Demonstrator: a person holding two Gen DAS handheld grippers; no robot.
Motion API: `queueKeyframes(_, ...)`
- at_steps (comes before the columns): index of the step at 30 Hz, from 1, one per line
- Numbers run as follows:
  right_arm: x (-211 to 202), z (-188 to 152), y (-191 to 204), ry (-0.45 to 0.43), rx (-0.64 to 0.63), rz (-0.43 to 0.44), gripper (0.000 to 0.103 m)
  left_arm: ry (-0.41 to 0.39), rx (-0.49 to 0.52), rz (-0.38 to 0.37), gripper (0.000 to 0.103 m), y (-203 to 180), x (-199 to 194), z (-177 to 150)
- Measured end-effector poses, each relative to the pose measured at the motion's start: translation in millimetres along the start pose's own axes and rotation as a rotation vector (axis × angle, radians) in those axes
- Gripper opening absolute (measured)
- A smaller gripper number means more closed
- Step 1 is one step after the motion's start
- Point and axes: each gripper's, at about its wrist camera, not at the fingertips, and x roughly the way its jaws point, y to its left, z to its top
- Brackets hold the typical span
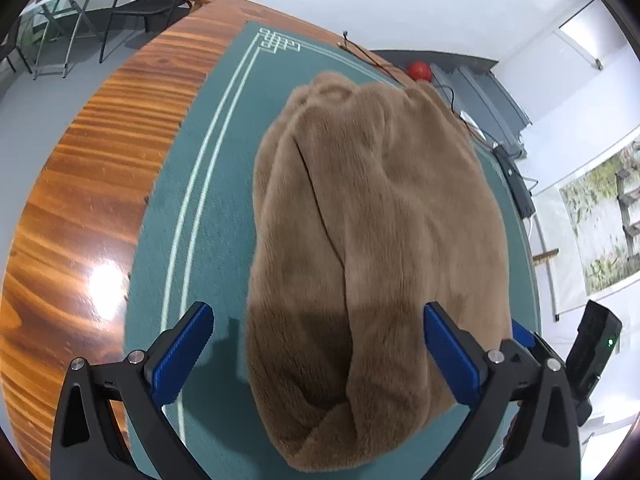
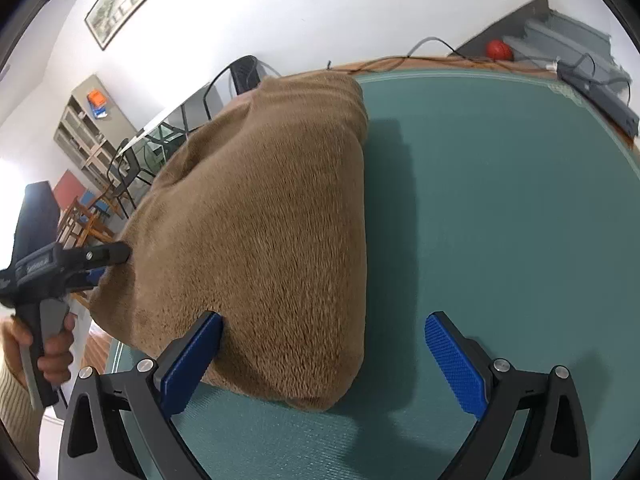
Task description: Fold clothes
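Note:
A tan fleece garment [image 1: 372,240] lies folded in a thick bundle on the green mat [image 1: 192,200]; it also shows in the right wrist view [image 2: 264,224]. My left gripper [image 1: 320,352] is open, its blue pads spread on either side of the garment's near end, just above it. My right gripper [image 2: 324,360] is open over the garment's near right corner, its left pad [image 2: 196,356] touching the fleece, its right pad over bare mat [image 2: 500,220]. The left gripper also shows in the right wrist view [image 2: 96,264] at the garment's left edge.
The mat lies on a glossy wooden table [image 1: 80,208]. A black power strip [image 2: 600,96] and cables lie along the far table edge, with a red ball [image 1: 419,70] beyond. Chairs [image 1: 132,4] stand past the far left corner.

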Motion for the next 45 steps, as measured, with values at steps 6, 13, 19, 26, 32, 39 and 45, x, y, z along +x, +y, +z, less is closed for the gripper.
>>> queueKeyframes(6,-6,6,-15,-0.010,0.077,0.031,0.102,-0.007,-0.017,-0.013,0.103,3,-4,13)
queueKeyframes(13,11,49,-38,0.015,0.142,0.200,0.102,0.043,-0.046,-0.120,0.103,9,12,45)
queueKeyframes(19,49,79,-44,0.078,0.205,0.332,0.102,0.152,-0.091,-0.255,0.103,20,44,64)
queueKeyframes(26,87,92,-55,0.149,0.267,0.384,0.102,0.174,-0.041,-0.209,0.103,27,57,77)
queueKeyframes(32,108,99,-56,0.180,0.284,0.425,0.102,0.170,-0.012,-0.218,0.103,27,59,74)
queueKeyframes(39,118,101,-53,0.204,0.320,0.507,0.102,0.259,-0.013,-0.327,0.103,16,73,75)
queueKeyframes(45,132,105,-36,0.263,0.282,0.581,0.102,0.294,0.048,-0.367,0.103,-6,79,65)
